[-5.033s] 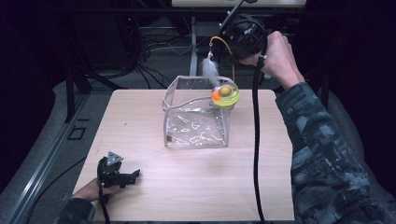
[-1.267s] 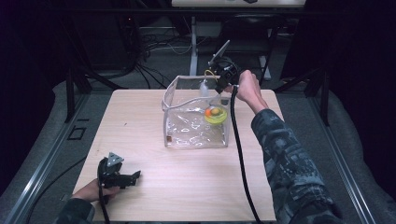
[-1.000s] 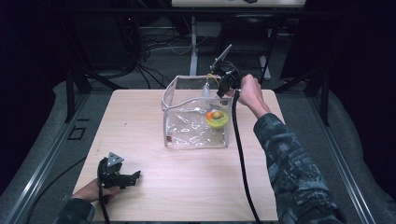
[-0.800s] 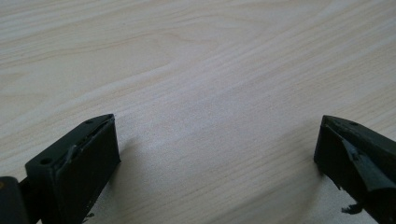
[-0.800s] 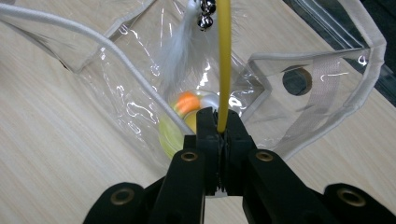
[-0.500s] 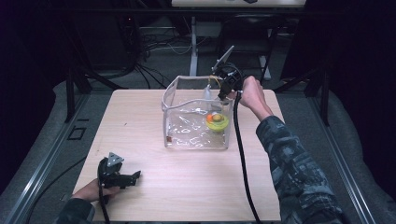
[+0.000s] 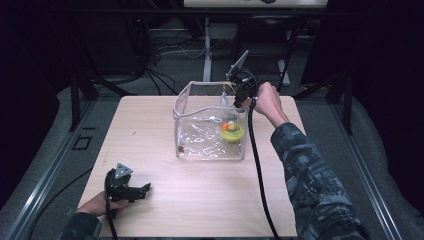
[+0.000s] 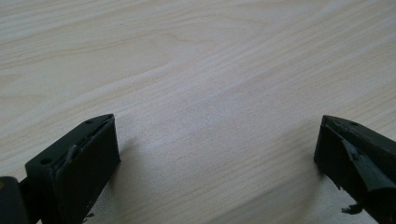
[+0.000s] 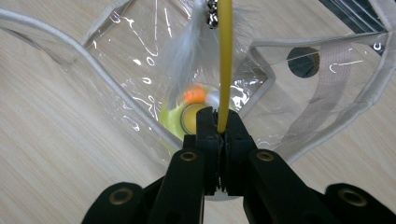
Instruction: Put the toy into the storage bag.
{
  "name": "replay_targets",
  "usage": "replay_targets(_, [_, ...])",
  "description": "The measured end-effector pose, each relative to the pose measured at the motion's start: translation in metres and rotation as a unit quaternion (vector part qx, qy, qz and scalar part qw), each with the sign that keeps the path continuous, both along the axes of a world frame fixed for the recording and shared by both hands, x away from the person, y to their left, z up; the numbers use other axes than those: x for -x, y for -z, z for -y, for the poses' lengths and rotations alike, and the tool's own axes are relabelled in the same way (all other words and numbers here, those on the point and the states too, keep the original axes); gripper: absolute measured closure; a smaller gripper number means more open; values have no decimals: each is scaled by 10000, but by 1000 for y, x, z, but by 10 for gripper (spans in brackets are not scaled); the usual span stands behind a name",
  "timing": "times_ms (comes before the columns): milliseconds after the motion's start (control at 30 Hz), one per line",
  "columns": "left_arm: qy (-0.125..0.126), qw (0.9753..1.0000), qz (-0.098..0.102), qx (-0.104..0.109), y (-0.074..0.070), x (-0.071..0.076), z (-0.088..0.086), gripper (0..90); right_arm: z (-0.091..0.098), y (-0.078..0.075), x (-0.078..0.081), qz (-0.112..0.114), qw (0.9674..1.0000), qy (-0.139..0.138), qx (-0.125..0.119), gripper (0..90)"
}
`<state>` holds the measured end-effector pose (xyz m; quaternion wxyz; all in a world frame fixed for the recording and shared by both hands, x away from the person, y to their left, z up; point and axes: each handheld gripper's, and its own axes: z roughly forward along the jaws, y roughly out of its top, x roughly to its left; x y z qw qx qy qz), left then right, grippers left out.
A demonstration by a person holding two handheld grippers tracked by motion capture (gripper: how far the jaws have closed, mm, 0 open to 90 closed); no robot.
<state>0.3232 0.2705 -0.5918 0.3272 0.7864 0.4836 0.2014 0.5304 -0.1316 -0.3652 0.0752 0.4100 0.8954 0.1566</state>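
High view, nearest first: the left hand-held gripper (image 7: 141,190) lies low on the pale wooden worktop (image 7: 150,125) at its near left corner, and the left gripper view has its jaws spread wide over bare wood, gripping nothing. Farther back, near the worktop's middle, stands a clear soft-sided box (image 7: 210,122) with a white-trimmed rim. Inside it, at the right, sits a yellow-green toy (image 7: 232,132) with an orange ball on top. Above the box's far right corner, the right hand-held gripper (image 9: 219,122) is clamped on a thin yellow rod (image 9: 225,60), with a white feather (image 9: 187,51) beside it.
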Motion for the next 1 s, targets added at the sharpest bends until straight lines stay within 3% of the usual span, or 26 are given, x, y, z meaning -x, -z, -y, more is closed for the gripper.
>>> replay_targets(233, [9, 10000, -1, 3, 0, 0, 0, 1, -2, 5, -4, -167, 9998, 58, 91, 868])
replay_targets(500, [33, 10000, -35, -6, -1, 0, 0, 1, 0, 1, -4, -163, 9998, 89, 97, 837])
replay_targets(667, [19, 10000, -9, 4, 0, 0, 0, 1, 6, -6, -1, 4, 9999, 137, -10, 727])
replay_targets(700, [36, 10000, -35, -3, -1, 0, 0, 1, 10, -11, 2, 85, 9998, 151, -64, 628])
replay_targets(800, [35, 10000, -35, 5, 0, 0, 0, 1, 14, -16, 6, 114, 9998, 142, -125, 520])
replay_targets(933, [20, 10000, -8, 21, 0, 0, 1, 1, 18, -22, 11, 178, 9996, 130, -170, 446])
replay_targets(1000, [50, 10000, -8, 6, 0, 0, 1, 0, 22, -29, 16, 255, 9992, 137, -268, 351])
